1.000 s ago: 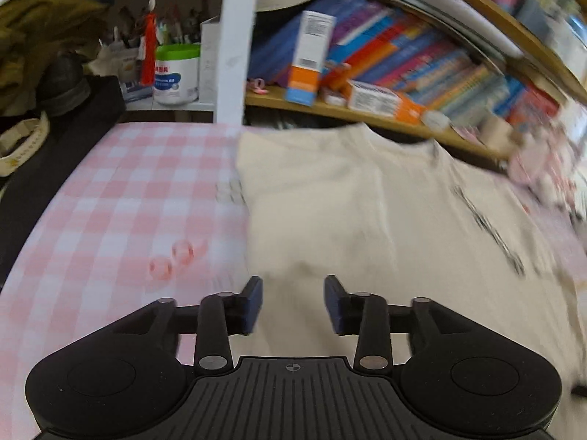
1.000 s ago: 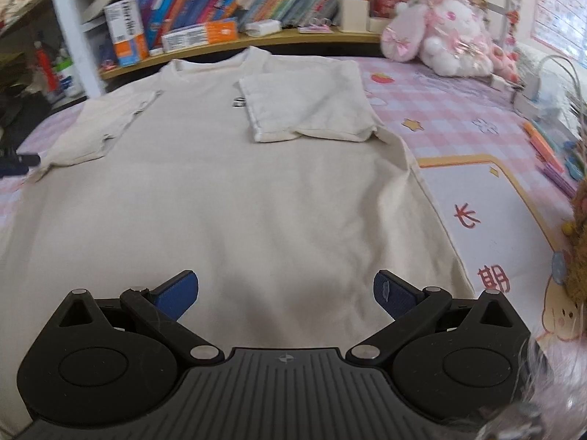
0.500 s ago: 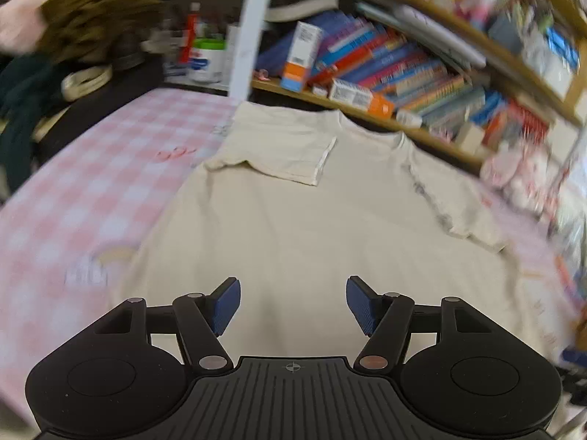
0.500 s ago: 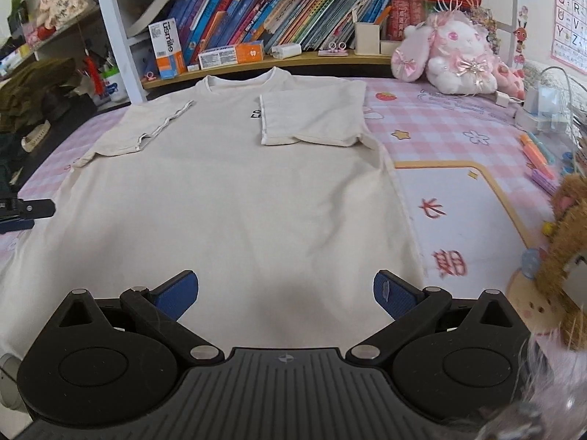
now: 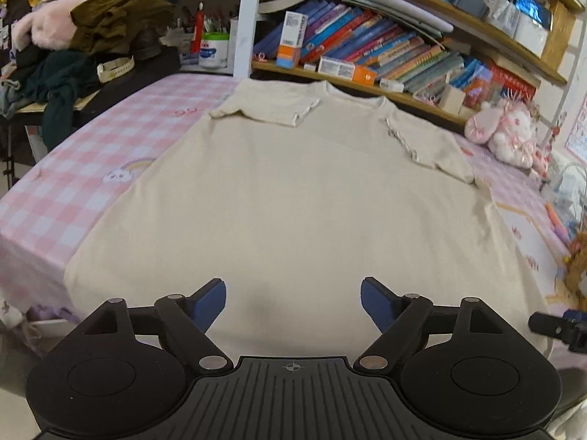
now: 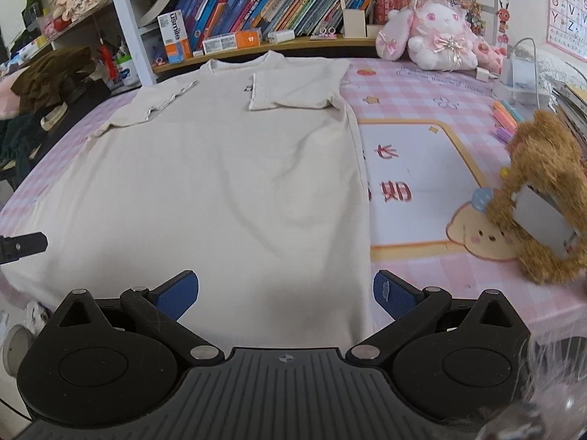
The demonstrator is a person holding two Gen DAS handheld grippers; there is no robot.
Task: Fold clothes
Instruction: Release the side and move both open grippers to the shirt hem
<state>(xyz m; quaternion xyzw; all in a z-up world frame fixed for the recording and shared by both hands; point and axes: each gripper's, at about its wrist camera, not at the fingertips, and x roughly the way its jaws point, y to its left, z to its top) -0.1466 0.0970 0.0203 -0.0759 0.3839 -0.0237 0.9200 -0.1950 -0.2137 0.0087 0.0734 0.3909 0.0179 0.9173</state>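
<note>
Pink checked tablecloth [image 5: 55, 198] covers the table, bookshelf [image 6: 279, 3] behind. Ahead of both tools lies the cream T-shirt [image 5: 293, 190], spread flat (both sleeves folded inward). Left gripper [image 5: 293, 299] and right gripper [image 6: 286, 291] hover at its hem, jaws spread wide, empty.

A cream T-shirt [image 5: 293, 190] fills the middle of both frames, plain but for a small dark mark near its collar in the right wrist view. Under it lies a tablecloth [image 5: 91, 168] in pink and white checks, with a pastel rainbow print at left centre. Blue fingertips [image 6: 176, 295] sit on black gripper bodies along the bottom. At upper right a pink and white plush rabbit [image 6: 436, 33]; at right edge a brown teddy [image 6: 543, 201].
</note>
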